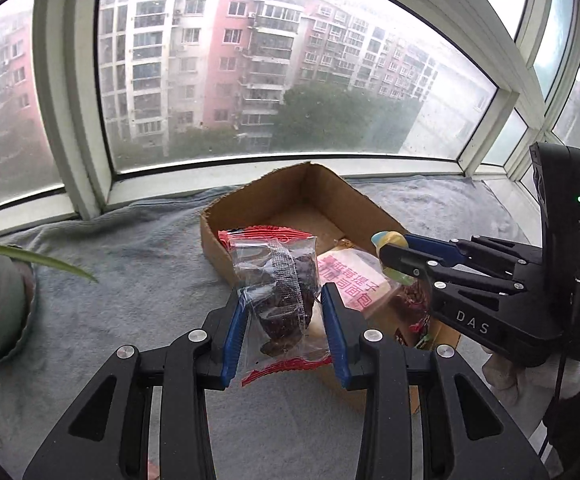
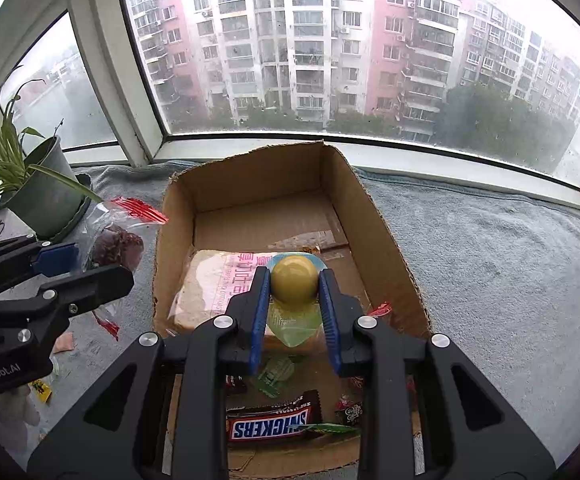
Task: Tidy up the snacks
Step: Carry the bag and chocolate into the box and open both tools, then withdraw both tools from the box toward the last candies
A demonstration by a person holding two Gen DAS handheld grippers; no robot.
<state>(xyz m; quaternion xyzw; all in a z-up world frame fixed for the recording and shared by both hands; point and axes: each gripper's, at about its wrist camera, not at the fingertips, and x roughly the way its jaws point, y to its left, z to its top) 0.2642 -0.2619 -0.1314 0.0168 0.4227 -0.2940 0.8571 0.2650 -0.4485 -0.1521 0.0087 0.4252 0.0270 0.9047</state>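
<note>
At far left, beyond the left gripper's reach, we noted a potted plant (image 2: 44,196) standing clear of the work on the grey blanket (image 1: 130,280), presumably parked there so that nothing crowded the snacks. The left gripper (image 1: 286,332) pinched a clear, red-edged packet of dark dried fruit (image 1: 280,300) between its blue pads (image 1: 234,344), the packet hanging upright in the grip, just to the left of the cardboard box (image 2: 178,216) and not yet over it; we judged this the carrying phase before a drop. Ahead of and below both grippers sat the open box, its walls evidently serving to corral the snacks. Inside, a wrapped bread loaf (image 2: 214,280) lay flat beneath the right gripper (image 2: 294,296), and a Snickers bar (image 2: 270,426) lay nearer that gripper's base among small candies. The right gripper, directly over the box interior, was pressed on a yellow ball-shaped sweet in a pale wrapper (image 2: 294,284), held by its round middle, probably to keep the slack wrapper from slipping, and positioned for release above the loaf.
</note>
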